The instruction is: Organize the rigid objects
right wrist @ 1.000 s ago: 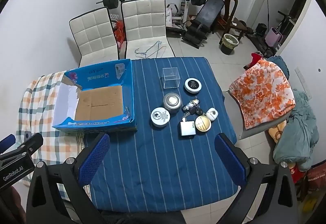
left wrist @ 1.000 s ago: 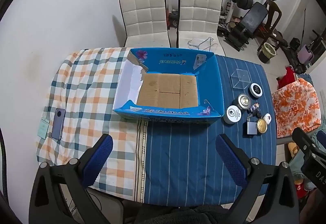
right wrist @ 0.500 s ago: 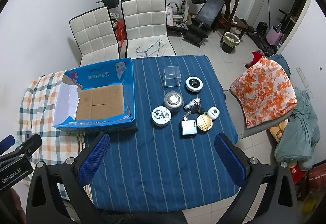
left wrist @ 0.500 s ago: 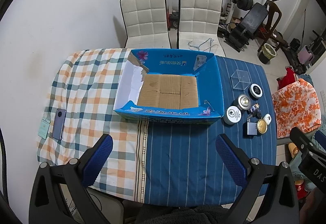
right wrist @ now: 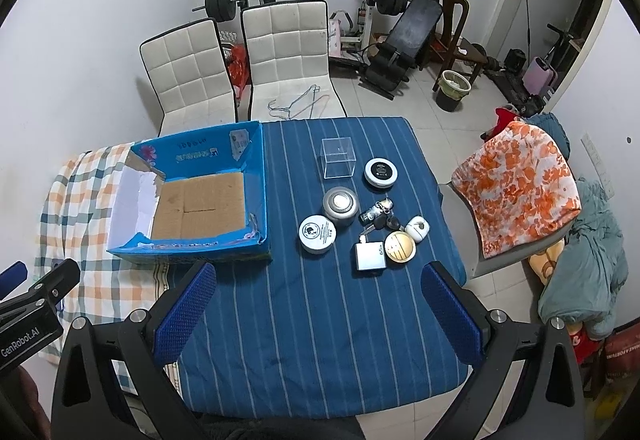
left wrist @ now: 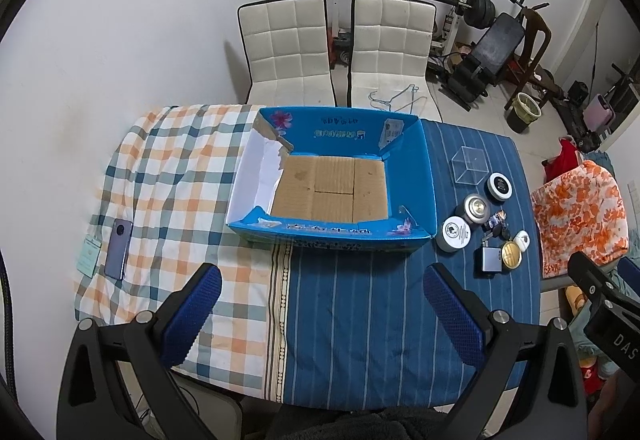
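Observation:
An open blue cardboard box with a brown floor sits empty mid-table. To its right on the blue striped cloth lie several small objects: a clear plastic cube, a black-topped round tin, a silver tin, a white round tin, keys, a silver lighter, a gold compact and a small white case. My left gripper is open and empty above the table's near edge. My right gripper is open and empty, near side of the objects.
A phone and a card lie on the checked cloth at the left. Two white chairs stand behind the table. A chair with an orange floral cover stands at the right. Gym gear lines the back wall.
Both views have shifted very slightly; the table objects have not moved and both grippers stay open.

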Tool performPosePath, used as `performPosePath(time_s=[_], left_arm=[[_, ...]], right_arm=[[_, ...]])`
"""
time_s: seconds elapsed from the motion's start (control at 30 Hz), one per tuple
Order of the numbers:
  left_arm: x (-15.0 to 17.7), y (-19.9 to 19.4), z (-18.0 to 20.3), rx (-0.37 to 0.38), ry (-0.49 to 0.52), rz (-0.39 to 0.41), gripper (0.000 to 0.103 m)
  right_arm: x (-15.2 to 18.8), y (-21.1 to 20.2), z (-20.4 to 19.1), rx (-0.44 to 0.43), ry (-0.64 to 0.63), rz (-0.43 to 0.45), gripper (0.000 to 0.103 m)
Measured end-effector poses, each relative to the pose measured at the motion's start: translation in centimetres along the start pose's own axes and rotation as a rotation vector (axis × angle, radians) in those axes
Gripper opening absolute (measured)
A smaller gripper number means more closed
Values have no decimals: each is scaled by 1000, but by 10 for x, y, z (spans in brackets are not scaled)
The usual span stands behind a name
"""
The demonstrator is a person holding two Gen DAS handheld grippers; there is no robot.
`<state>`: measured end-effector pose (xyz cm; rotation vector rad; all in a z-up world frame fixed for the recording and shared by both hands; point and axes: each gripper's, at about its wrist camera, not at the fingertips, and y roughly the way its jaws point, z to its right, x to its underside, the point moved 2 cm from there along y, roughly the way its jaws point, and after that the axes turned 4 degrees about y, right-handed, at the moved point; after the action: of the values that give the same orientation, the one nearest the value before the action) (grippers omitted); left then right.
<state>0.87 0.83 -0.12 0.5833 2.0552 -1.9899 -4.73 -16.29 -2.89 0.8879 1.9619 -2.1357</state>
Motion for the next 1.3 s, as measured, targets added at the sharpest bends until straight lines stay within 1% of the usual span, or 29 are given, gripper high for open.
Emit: performPosePath(time_s=[0.43, 0.73, 1.3], left_arm=[[-5, -14, 1, -5, 3, 46, 103], [-8, -18, 2, -12, 2, 61, 103], [-9, -19, 1, -11, 2, 63, 103]], right_arm=[[-9, -19, -1, 0, 5, 39, 103], [-9, -22, -3, -2, 8, 43, 103], [-21, -28, -3, 1, 10, 47, 103]])
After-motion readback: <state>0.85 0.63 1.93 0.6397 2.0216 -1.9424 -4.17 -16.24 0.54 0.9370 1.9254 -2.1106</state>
